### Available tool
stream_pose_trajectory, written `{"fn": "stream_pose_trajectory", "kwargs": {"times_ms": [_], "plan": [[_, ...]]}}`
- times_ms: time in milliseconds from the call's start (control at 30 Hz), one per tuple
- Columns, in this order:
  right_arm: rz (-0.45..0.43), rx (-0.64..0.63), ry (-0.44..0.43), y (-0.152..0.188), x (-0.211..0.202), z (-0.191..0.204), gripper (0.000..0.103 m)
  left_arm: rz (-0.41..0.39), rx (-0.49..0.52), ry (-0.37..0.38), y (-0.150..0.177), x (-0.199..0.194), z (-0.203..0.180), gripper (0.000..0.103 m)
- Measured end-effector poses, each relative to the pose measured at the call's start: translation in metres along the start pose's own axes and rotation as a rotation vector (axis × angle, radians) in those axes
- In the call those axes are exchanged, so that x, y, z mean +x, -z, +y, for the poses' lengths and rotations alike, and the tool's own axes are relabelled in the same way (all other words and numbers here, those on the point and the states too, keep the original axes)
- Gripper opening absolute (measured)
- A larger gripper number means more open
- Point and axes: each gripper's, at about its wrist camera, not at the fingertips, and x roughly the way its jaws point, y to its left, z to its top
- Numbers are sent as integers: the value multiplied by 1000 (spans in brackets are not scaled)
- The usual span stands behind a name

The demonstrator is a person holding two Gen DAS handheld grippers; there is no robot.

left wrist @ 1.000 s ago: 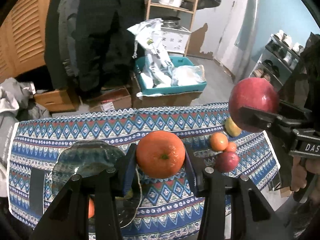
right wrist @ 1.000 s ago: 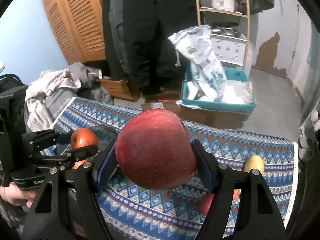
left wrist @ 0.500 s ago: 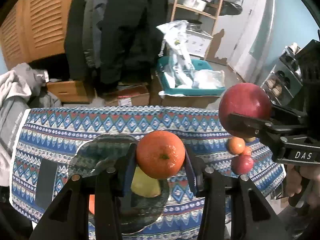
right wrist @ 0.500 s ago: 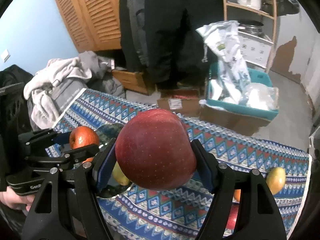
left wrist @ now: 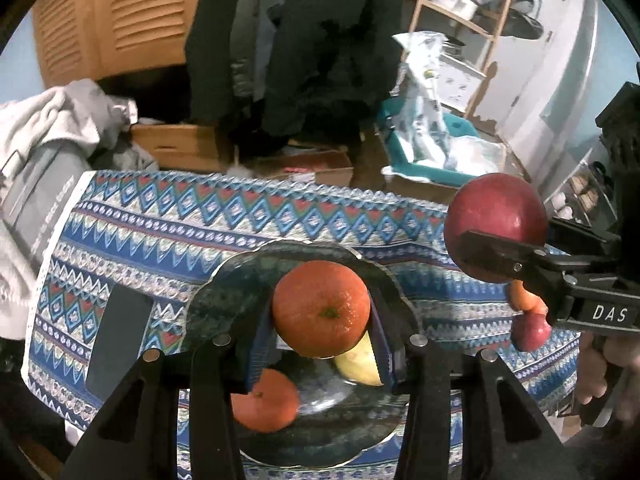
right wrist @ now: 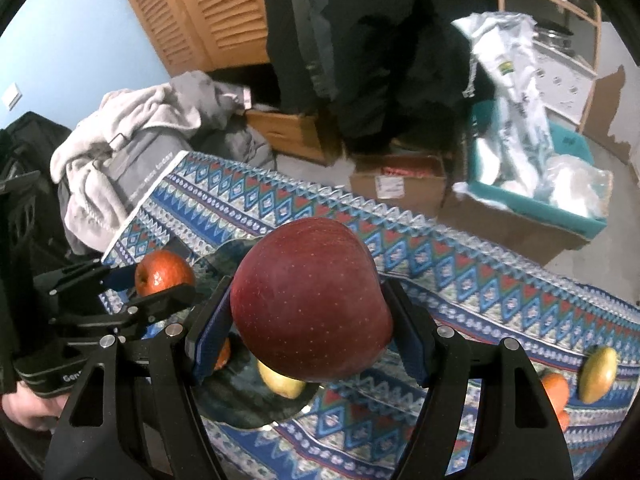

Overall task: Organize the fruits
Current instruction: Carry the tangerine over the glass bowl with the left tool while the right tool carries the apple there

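Observation:
My left gripper point(left wrist: 322, 316) is shut on an orange point(left wrist: 320, 309) and holds it above a dark glass plate point(left wrist: 236, 280). On the plate lie another orange point(left wrist: 266, 402) and a yellow fruit point(left wrist: 358, 358). My right gripper point(right wrist: 308, 308) is shut on a big red apple point(right wrist: 310, 304), held above the plate's right side; it shows in the left wrist view too point(left wrist: 494, 224). The left gripper and its orange point(right wrist: 162, 278) show at the left of the right wrist view.
A patterned blue cloth point(left wrist: 180, 224) covers the table. At its right end lie a yellow fruit point(right wrist: 598, 374), oranges point(right wrist: 556, 394) and a small red fruit point(left wrist: 530, 332). A dark flat rectangle point(left wrist: 118, 338) lies left of the plate. Boxes and clothes stand beyond the far edge.
Both grippers have moved left with their fruit, from the loose fruits at the right end to over the plate. Both stay shut.

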Motion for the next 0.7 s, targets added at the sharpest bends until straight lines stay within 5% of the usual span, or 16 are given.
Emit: {"fn": "stream_pose_trajectory", "kwargs": {"times_ms": [700], "plan": [[183, -12, -27, 3, 100, 31, 73, 137, -107, -93, 22, 61, 65, 46]]}}
